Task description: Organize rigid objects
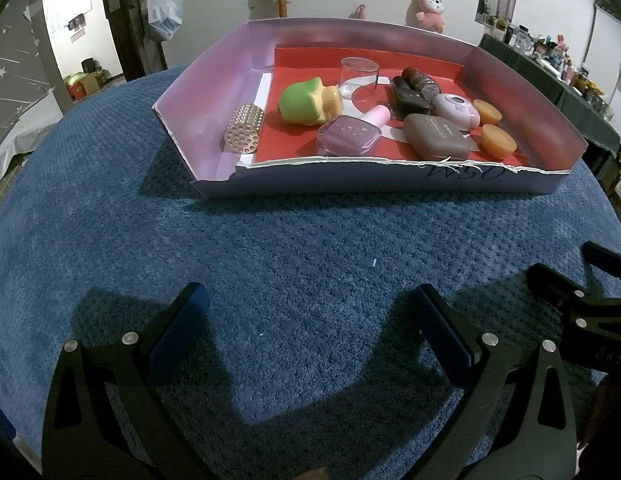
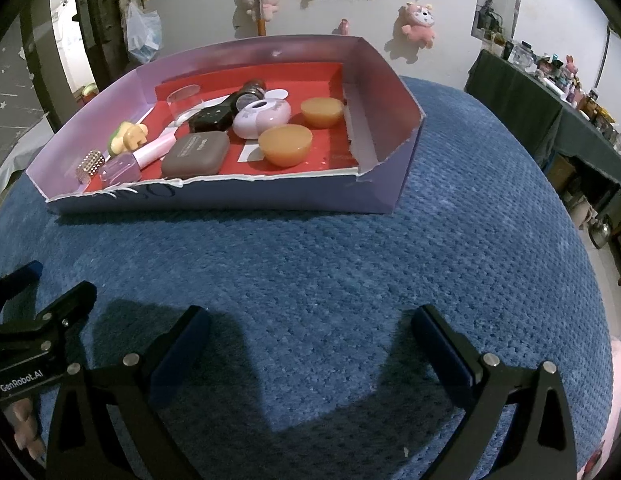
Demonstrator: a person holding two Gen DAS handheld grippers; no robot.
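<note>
A shallow lilac cardboard tray [image 1: 390,184] [image 2: 230,200] with a red floor sits on the blue cloth ahead of both grippers. In it lie a green and yellow toy [image 1: 306,100], a clear cup [image 1: 359,79], a pink nail polish bottle [image 1: 350,134], a studded gold cylinder [image 1: 244,130], a brown case [image 1: 436,136] [image 2: 196,154], a lilac round device [image 1: 456,110] [image 2: 262,118], a dark bottle [image 1: 420,80] and two orange cups [image 2: 285,145] [image 2: 322,111]. My left gripper [image 1: 310,312] is open and empty, low over the cloth. My right gripper [image 2: 310,330] is open and empty too.
The blue textured cloth [image 1: 302,248] covers the round table. The right gripper's body [image 1: 582,304] shows at the right edge of the left view; the left gripper's body [image 2: 34,320] shows at the left edge of the right view. A cluttered dark shelf [image 2: 550,92] stands far right.
</note>
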